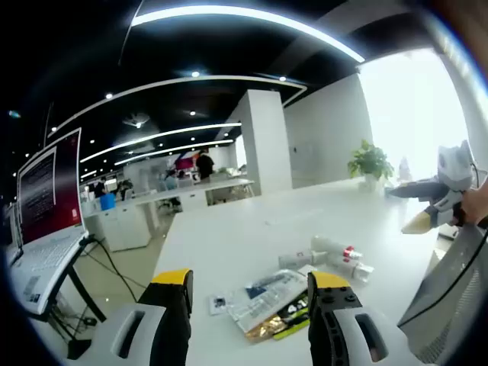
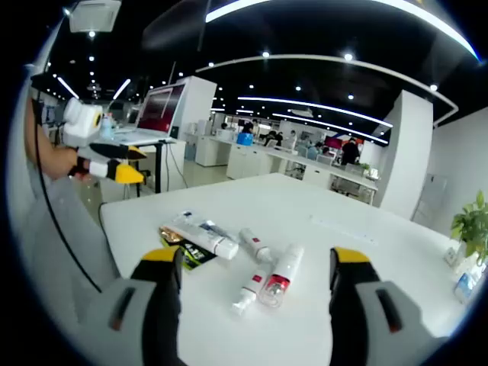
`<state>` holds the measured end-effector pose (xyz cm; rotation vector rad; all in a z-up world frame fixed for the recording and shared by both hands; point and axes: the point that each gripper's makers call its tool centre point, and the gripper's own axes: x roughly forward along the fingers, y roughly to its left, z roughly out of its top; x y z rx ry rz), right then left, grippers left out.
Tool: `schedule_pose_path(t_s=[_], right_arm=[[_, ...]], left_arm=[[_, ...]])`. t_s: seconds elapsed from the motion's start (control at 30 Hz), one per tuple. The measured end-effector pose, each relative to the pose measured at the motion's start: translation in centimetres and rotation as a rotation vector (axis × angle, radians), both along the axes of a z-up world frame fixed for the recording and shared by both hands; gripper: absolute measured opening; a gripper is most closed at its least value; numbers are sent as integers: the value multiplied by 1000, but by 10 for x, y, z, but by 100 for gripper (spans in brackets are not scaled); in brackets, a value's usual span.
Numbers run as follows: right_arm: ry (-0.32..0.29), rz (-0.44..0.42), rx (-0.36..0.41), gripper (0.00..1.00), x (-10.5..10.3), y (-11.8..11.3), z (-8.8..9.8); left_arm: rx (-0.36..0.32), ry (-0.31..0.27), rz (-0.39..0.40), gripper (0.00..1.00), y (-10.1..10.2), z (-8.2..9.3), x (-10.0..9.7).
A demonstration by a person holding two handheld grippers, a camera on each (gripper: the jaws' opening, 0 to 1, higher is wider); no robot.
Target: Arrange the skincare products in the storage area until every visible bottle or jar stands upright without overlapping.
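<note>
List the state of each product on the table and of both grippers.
Bottle with red band: lying flat.
Small tube: lying flat beside it.
Short tube: lying flat.
Long white tube: lying flat.
Sachets: flat, overlapping.
Left gripper: open, empty.
Right gripper: open, empty.

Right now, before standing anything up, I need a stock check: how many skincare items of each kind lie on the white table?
White plastic bottles, lying down: 3
Long white tube: 1
Flat foil sachets, gold and yellow-green: 2
Total: 6
</note>
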<state>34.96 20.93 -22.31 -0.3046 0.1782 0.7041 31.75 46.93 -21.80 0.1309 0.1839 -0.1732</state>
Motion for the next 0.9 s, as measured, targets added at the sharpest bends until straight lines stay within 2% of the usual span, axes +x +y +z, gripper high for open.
schedule_pose_path(t_s=[0.9], right_arm=[[-6, -18, 23, 81, 4, -4, 3]], left_arm=[[-17, -15, 0, 62, 0, 2, 2]])
